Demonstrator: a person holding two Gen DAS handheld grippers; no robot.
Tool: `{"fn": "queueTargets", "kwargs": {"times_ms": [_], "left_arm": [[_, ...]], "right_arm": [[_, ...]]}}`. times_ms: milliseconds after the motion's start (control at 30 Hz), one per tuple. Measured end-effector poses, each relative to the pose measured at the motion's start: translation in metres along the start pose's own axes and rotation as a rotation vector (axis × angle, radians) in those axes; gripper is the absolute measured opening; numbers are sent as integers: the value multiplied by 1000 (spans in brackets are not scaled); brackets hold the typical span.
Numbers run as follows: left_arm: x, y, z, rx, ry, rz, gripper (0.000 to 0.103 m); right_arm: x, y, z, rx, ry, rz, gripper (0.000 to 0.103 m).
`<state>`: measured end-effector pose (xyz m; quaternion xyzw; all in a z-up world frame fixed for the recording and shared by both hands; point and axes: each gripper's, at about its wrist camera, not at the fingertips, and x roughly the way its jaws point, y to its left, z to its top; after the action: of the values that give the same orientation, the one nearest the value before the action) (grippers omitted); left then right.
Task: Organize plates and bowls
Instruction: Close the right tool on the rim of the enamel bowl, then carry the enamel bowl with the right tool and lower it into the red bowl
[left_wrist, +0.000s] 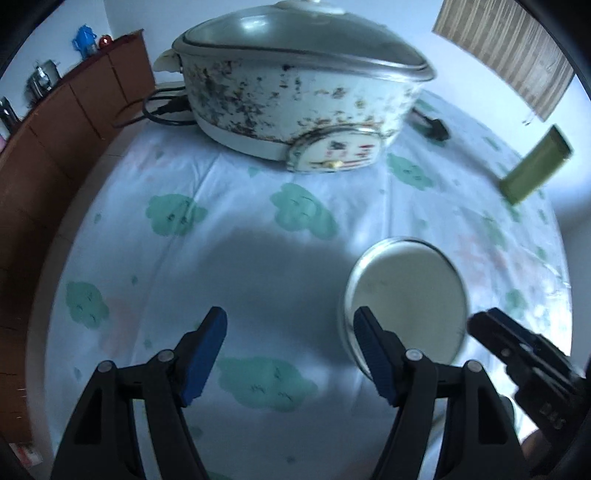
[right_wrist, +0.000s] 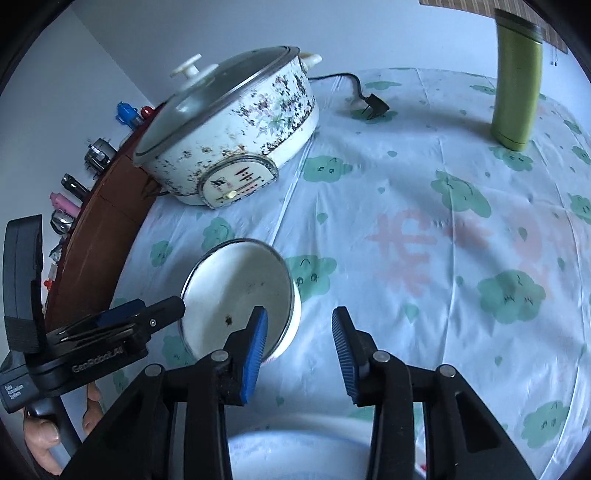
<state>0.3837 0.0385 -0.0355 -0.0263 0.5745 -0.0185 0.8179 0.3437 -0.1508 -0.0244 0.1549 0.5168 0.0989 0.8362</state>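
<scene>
One bowl, one cooker, one flask, two tongs

On my surface (right_wrist: 424, 177) I count one white bowl (right_wrist: 240, 291), one lidded electric cooker (right_wrist: 236, 136) with one loose plug (right_wrist: 375, 105) on its cord, and one green flask (right_wrist: 517, 81). I hold two tongs: my left (left_wrist: 290, 354) and my right (right_wrist: 299, 345). Along the wooden sideboard (left_wrist: 55, 129), several small items, too blurred to count.

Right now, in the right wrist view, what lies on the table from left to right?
Bowl → cooker → plug → green flask.
</scene>
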Motion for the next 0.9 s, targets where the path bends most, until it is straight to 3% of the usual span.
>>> {"fn": "queueTargets", "kwargs": {"times_ms": [167, 233, 300, 367, 467, 533, 633, 767, 900], "left_arm": [[13, -1, 7, -1, 22, -34, 70], [17, -4, 7, 17, 21, -15, 68], [24, -6, 6, 29, 48, -28, 53], [30, -9, 3, 35, 86, -75, 32], [31, -19, -3, 67, 92, -82, 16], [30, -25, -5, 86, 87, -89, 8], [31, -29, -6, 104, 71, -65, 8], [19, -23, -7, 83, 56, -111, 8], [-11, -17, -15, 97, -3, -101, 8]], "right_arm": [[15, -3, 10, 16, 32, 14, 39], [20, -1, 11, 3, 45, 8, 39], [25, 0, 11, -3, 61, 2, 39], [32, 1, 10, 1, 91, 1, 29], [40, 5, 7, -4, 121, 21, 27], [47, 8, 4, 1, 148, 48, 20], [49, 10, 1, 9, 144, 49, 18], [39, 5, -2, 39, 123, 92, 17], [17, 21, -7, 13, 98, 88, 17]]}}
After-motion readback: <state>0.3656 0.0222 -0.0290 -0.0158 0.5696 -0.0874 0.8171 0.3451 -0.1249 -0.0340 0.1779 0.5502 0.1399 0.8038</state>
